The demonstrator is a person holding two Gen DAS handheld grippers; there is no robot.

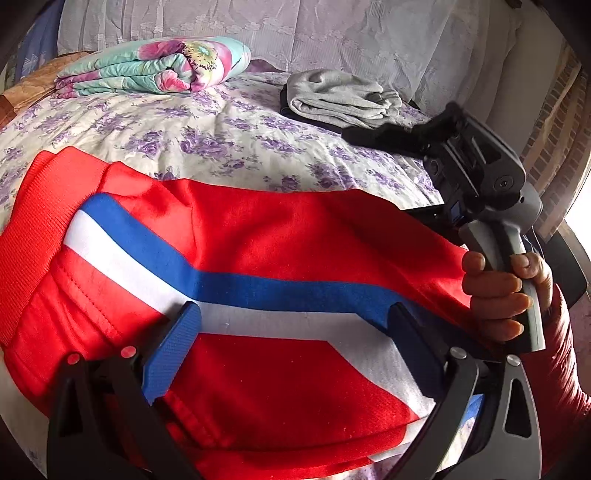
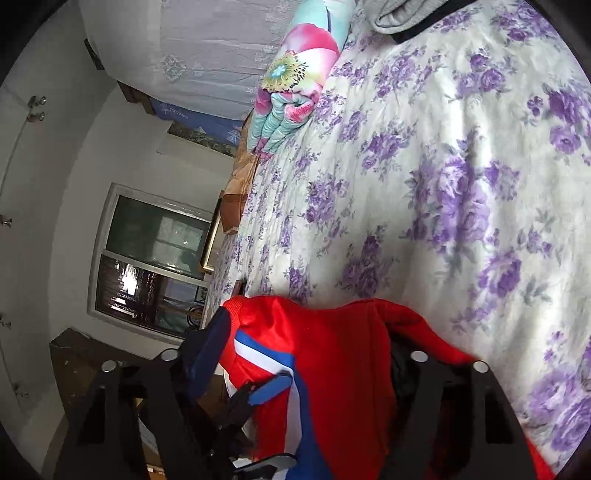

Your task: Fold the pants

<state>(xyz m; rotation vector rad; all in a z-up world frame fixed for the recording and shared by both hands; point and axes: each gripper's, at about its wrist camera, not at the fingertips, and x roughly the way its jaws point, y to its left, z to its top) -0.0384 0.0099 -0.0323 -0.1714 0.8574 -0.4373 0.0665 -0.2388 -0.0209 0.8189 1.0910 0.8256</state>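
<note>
Pants (image 1: 258,251), red with a blue and white side stripe, lie spread across the near part of the bed (image 1: 229,147), and both tools work at them. We begin at the left gripper (image 1: 295,317): its jaws stand wide apart, the blue pad (image 1: 173,350) and the dark finger (image 1: 413,343) resting over the white stripe with nothing pinched between them. The right gripper (image 2: 299,354) sits at the right end of the garment; in its own view red cloth is bunched between its jaws, which stand partly apart, and we cannot tell whether the pads actually press on the fabric. The person's hand (image 1: 506,291) grips the handle of that tool at the right edge of the left view. The ribbed waistband (image 1: 40,206) lies to the far left. We judge the fabric light, soft and somewhat slick, so it will sag and slide rather than hold a crease; take hold at a seam, the waistband or a doubled edge, gathering both layers. Farther off, well apart from the work, lie a folded grey garment (image 1: 343,96), a rolled floral quilt (image 1: 155,66) and a lace curtain (image 1: 332,33).
</note>
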